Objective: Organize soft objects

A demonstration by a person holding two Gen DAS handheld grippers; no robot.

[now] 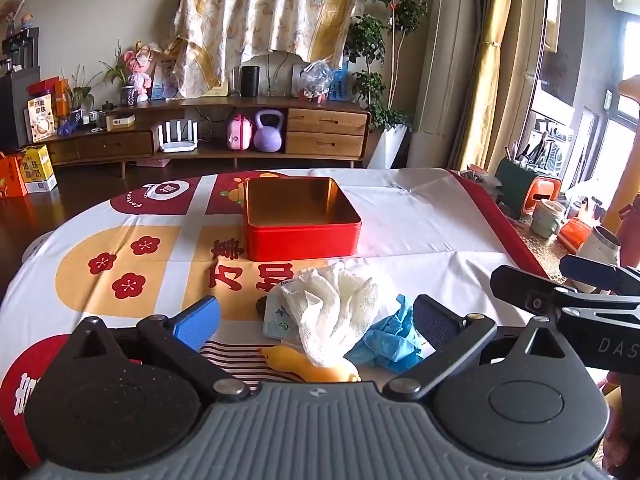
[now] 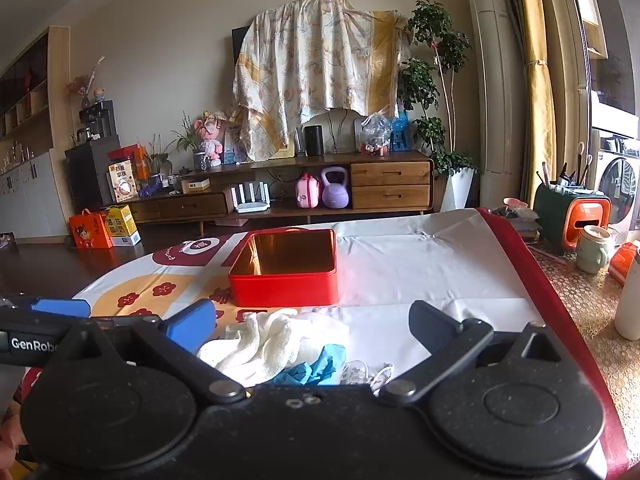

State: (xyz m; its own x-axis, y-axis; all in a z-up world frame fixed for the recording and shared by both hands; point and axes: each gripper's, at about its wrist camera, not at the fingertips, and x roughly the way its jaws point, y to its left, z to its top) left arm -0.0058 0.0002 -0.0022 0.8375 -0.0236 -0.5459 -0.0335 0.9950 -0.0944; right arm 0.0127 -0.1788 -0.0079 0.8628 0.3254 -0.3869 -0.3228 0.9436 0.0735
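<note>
A white knitted cloth (image 1: 336, 312) lies crumpled on the printed tablecloth, over a small patterned packet (image 1: 276, 320). A blue glove (image 1: 390, 338) sits at its right and a yellow soft toy (image 1: 312, 366) in front. My left gripper (image 1: 316, 322) hangs open just above this pile, one finger on each side. Beyond it stands an empty red tin (image 1: 300, 218) with a gold inside. In the right wrist view, my right gripper (image 2: 314, 326) is open over the white cloth (image 2: 264, 344) and blue glove (image 2: 316, 366), with the red tin (image 2: 286, 268) farther back.
The tablecloth (image 1: 420, 216) covers a rounded table with a red edge on the right. A crumpled clear plastic piece (image 2: 360, 372) lies by the glove. Mugs, an orange holder (image 2: 586, 220) and a white bottle (image 2: 630, 300) crowd the side counter at right. A TV cabinet stands across the floor.
</note>
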